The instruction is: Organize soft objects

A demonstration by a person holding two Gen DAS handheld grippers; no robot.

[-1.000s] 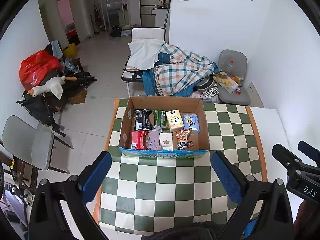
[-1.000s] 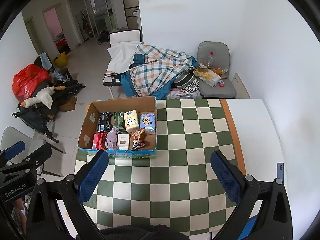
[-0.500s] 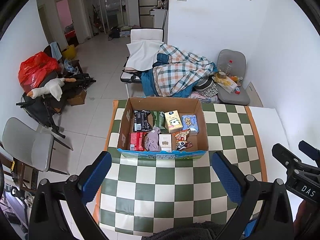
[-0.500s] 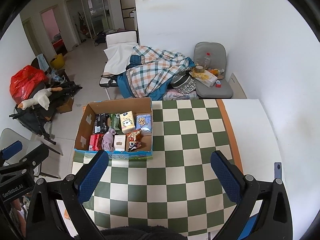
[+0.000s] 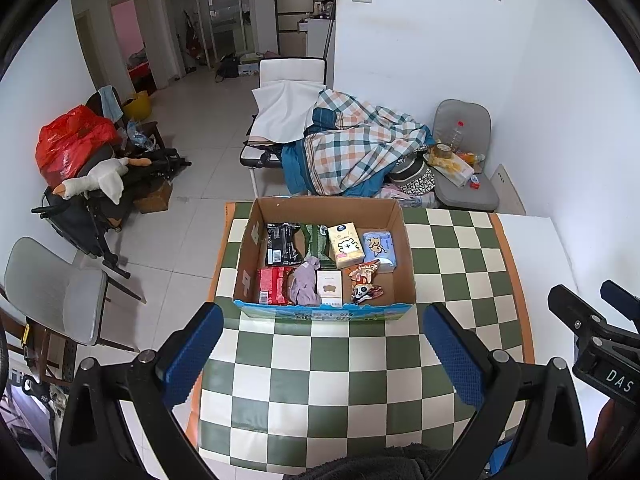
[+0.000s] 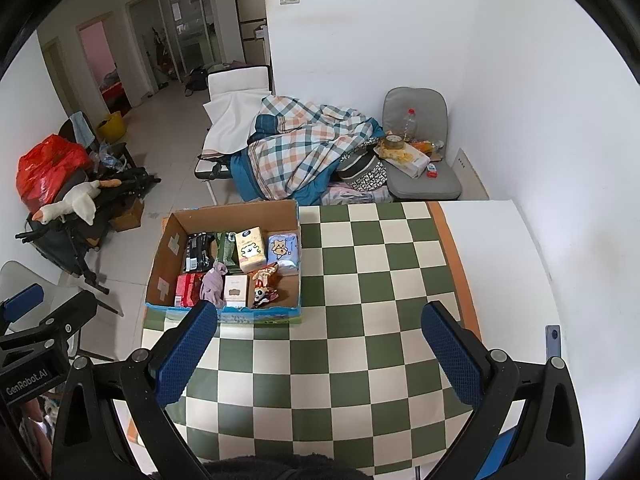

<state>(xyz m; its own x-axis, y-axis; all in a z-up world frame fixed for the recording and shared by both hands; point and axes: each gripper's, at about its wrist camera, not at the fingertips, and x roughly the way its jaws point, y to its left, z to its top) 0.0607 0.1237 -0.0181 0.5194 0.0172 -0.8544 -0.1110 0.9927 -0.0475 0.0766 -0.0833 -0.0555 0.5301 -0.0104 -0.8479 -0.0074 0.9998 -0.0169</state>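
A cardboard box [image 5: 325,205] [image 6: 236,210] stands on the far left part of the green-and-white checkered table [image 5: 328,364] [image 6: 360,352]. Inside lie soft packs: a yellow tissue pack [image 5: 345,245] [image 6: 250,249], a blue tissue pack [image 5: 378,249] [image 6: 283,249], a purple cloth [image 5: 305,283] [image 6: 213,285], a red pack [image 5: 272,285], a black pack [image 5: 282,243] and a panda snack bag [image 5: 365,285]. My left gripper [image 5: 323,350] is open and empty, held above the table in front of the box. My right gripper [image 6: 319,346] is open and empty, to the right of the box.
A white surface [image 6: 504,280] adjoins the table on the right, by the wall. Beyond the table are a chair with a plaid blanket [image 5: 360,152], a grey chair with a bottle [image 6: 420,152], a grey chair at left [image 5: 52,288] and a stroller with a goose toy [image 5: 96,180].
Both grippers have risen and drawn back a little, so the box looks slightly smaller and farther. Both stay open and empty.
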